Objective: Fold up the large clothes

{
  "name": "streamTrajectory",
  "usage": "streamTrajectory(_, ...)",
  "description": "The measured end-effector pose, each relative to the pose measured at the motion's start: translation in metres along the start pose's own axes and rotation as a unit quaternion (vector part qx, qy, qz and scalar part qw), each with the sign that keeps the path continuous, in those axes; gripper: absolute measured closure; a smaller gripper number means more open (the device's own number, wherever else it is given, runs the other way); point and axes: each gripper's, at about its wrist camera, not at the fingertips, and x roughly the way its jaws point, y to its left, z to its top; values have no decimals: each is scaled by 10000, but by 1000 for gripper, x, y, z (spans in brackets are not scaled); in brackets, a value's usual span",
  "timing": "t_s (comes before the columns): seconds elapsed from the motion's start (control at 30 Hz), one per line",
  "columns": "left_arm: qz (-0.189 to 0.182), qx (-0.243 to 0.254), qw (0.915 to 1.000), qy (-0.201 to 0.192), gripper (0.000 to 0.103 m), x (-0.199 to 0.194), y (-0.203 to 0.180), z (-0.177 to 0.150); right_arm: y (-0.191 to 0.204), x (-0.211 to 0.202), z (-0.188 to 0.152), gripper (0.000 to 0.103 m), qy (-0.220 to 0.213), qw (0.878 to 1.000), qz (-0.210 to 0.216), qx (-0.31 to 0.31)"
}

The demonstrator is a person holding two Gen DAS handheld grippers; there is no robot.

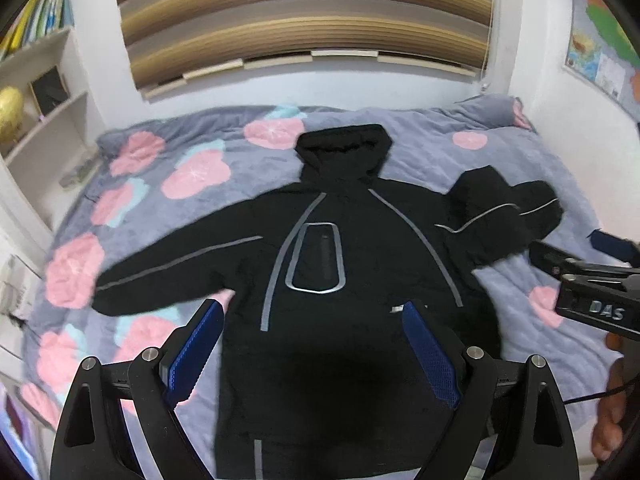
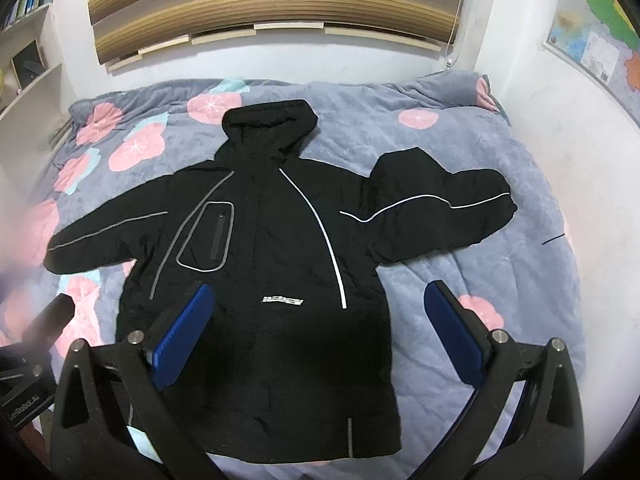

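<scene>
Hanging wide open and empty, the left gripper (image 1: 312, 336) and the right gripper (image 2: 320, 312) float above the black jacket (image 2: 260, 280). It lies flat, front up, on the flowery bed (image 2: 500, 280). One sleeve (image 2: 440, 208) is bunched. A good fold probably starts by pinching each cuff and laying both sleeves across the chest, smooth.

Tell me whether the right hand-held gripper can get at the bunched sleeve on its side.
Probably yes. The right hand-held gripper is open and empty, and only bare blanket lies between it and the bunched sleeve; nothing rests on the sleeve.
</scene>
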Motion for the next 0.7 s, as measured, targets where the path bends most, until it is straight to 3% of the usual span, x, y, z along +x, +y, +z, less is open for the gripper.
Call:
streamTrajectory(0.53, 207, -487, 9975, 472, 12, 47, -13, 4, -29, 48, 19, 0, 235, 9992, 256, -182)
streamTrajectory(0.7, 229, -425, 9968, 643, 12, 68, -27, 9, -50, 69, 21, 0, 377, 9989, 266, -42)
